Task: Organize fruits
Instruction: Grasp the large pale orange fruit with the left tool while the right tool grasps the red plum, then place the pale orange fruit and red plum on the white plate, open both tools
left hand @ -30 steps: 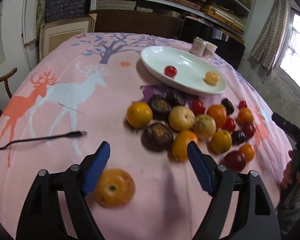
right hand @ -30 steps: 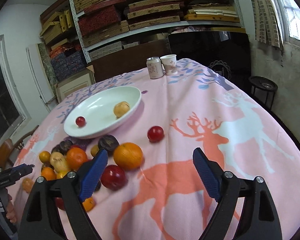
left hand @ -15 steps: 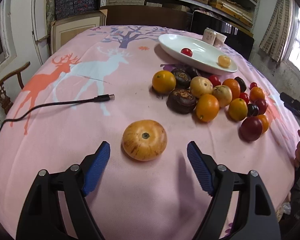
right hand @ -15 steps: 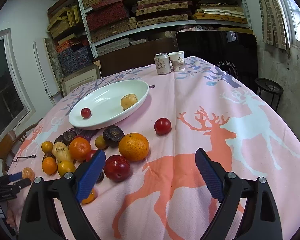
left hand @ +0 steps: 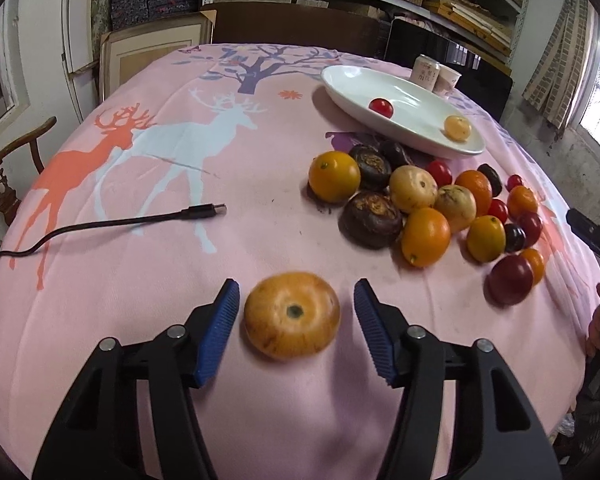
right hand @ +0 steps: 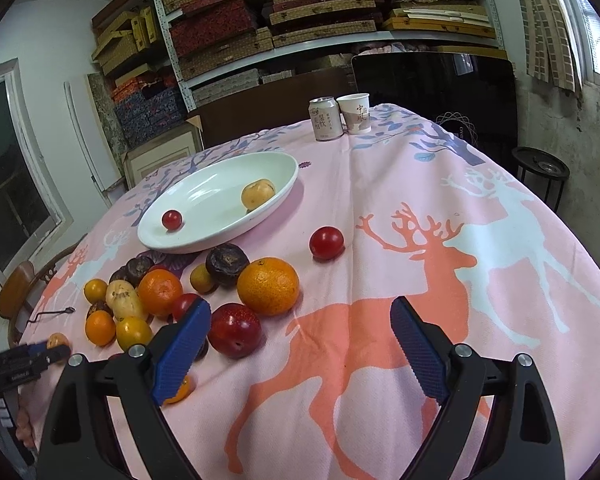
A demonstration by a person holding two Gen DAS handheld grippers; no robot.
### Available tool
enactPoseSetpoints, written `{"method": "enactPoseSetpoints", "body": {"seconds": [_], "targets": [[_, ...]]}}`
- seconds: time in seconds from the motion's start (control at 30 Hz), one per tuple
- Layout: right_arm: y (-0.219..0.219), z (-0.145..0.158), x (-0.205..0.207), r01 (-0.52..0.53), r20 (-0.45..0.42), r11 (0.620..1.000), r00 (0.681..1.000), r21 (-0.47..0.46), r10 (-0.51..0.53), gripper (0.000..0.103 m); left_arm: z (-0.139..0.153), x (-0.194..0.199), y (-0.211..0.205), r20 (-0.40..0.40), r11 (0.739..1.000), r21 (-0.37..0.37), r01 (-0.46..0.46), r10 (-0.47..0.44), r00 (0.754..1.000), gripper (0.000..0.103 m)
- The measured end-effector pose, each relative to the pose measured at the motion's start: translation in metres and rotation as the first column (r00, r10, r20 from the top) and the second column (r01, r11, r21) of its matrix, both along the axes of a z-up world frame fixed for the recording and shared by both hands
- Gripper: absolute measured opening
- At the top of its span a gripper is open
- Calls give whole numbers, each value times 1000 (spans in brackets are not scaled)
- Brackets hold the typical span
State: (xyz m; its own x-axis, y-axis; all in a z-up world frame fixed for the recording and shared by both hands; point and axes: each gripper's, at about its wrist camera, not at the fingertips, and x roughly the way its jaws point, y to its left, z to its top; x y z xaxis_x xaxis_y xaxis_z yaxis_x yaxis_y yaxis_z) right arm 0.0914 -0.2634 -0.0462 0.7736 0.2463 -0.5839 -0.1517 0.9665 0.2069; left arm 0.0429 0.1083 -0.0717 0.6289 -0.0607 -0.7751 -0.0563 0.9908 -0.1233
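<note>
My left tongs (left hand: pixel 294 326) spread around the near persimmon (left hand: pixel 292 314); squeezing off-center could roll it away. Right tongs (right hand: pixel 300 348) spread, idle.

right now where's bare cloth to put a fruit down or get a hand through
Bare cloth lies between the cable and the fruit pile, and right of the lone red fruit toward the can. The white plate has room inside. It is crowded just below the plate.
</note>
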Motion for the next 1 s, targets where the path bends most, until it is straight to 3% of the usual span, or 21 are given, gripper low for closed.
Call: {"method": "enactPoseSetpoints", "body": {"seconds": [0.03,0.23,0.37,0.7,1.0], "targets": [[3,-1,0,-6,-6,1000,1000,-16,6,92,-1,2,0,-1,1000,-11,10,-10,1000,52],[33,-5,1,-86,-45,984,996,-156,80,90,1,-1,4,27,1000,-30,2,-1,1000,43],[50,-9,6,-128,-81,965,990,-228,112,76,1,-1,4,29,1000,-28,3,-2,1000,43],[61,-20,28,-207,-193,974,963,-89,187,42,-2,2,4,6,1000,-27,-10,11,1000,44],[62,-18,25,-212,-178,974,964,-79,196,39,-2,0,3,20,1000,-30,-3,4,1000,43]]}}
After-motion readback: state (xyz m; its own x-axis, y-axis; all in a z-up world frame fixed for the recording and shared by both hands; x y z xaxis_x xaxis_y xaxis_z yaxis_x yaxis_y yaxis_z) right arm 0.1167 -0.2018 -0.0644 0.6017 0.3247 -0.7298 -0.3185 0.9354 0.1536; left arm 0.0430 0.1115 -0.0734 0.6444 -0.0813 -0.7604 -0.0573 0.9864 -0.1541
